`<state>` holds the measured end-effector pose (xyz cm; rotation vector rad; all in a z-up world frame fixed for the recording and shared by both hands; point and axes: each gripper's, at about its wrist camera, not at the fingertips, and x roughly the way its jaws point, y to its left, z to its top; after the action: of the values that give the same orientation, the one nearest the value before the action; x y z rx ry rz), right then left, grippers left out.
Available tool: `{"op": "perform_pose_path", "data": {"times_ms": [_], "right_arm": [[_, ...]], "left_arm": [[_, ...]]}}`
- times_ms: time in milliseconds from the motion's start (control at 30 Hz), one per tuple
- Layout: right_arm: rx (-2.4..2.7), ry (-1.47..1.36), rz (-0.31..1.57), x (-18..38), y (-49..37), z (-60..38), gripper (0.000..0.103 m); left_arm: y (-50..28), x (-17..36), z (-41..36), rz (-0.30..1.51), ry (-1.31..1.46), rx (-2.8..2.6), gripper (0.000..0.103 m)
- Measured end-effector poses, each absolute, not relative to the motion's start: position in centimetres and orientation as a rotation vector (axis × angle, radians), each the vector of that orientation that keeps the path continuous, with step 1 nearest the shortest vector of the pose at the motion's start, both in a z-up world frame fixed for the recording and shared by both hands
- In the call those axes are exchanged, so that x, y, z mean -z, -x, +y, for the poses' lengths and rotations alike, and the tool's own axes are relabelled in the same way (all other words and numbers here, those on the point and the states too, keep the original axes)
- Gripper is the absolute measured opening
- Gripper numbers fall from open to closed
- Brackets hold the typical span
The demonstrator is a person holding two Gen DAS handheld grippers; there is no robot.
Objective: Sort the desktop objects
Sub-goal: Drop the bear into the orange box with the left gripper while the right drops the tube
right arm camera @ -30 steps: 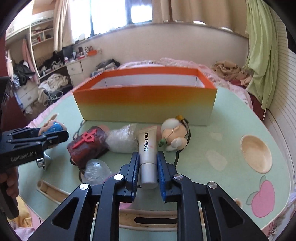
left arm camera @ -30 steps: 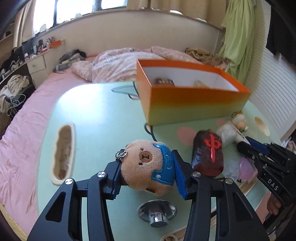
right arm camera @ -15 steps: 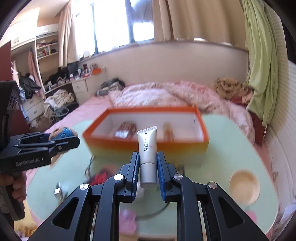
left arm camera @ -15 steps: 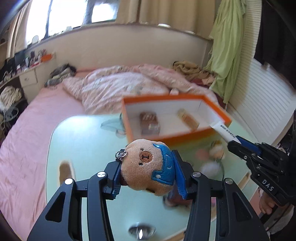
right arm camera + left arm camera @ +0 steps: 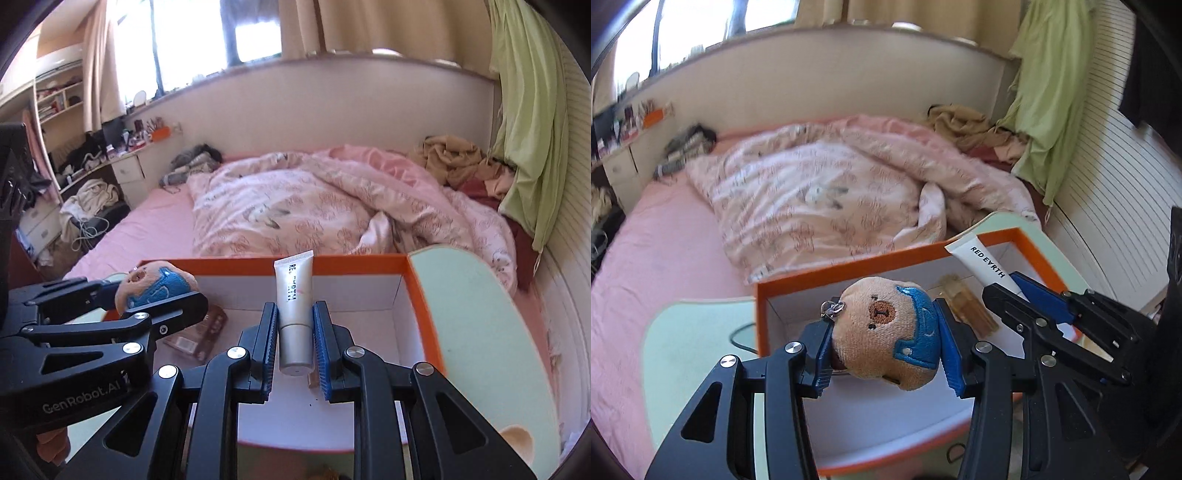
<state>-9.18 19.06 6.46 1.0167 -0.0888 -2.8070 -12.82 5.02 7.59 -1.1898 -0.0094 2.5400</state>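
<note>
My left gripper [image 5: 886, 334] is shut on a tan plush bear head [image 5: 882, 332] with a blue patch and a metal ring, held above the orange box [image 5: 849, 266]. Beside it, my right gripper [image 5: 294, 332] is shut on a white cosmetic tube [image 5: 295, 306], cap toward the camera, also over the box [image 5: 417, 295]. The tube [image 5: 982, 264] and right gripper [image 5: 1008, 291] show at the right of the left wrist view. The bear [image 5: 155, 286] and left gripper [image 5: 140, 299] appear at left in the right wrist view. Inside the box lie a brown packet [image 5: 207, 328] and an amber bottle [image 5: 967, 302].
The pale green table [image 5: 480, 332] carries the box; a round hollow [image 5: 517, 439] sits near its right front. Behind lies a bed with a pink quilt [image 5: 314, 206], a green cloth [image 5: 532, 129] hangs at right, and cluttered shelves [image 5: 62, 99] stand far left.
Both grippers rose from the table and moved forward over the orange box, carrying the bear head and the tube. The loose objects on the table have dropped out of view.
</note>
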Motion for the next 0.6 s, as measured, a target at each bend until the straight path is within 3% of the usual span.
{"op": "perform_pose_path", "data": {"times_ms": [233,400,600], "right_arm": [[2.807,-1.02,-0.073,-5.4,9.7,19.2,0.021],[2.842,-0.981,-0.103,-6.0,9.1,19.7,0.047],[2.859,-0.915,-0.134,-7.6,7.6,20.0,0.049]], "left_arm": [[13.1,-6.1,5.0,0.005,1.212,-2.552,0.051],[13.0,-6.0,4.4,-0.007,1.227,-2.564,0.055],[10.9,-8.1,2.9,-0.068,1.15,-2.572,0.066]]}}
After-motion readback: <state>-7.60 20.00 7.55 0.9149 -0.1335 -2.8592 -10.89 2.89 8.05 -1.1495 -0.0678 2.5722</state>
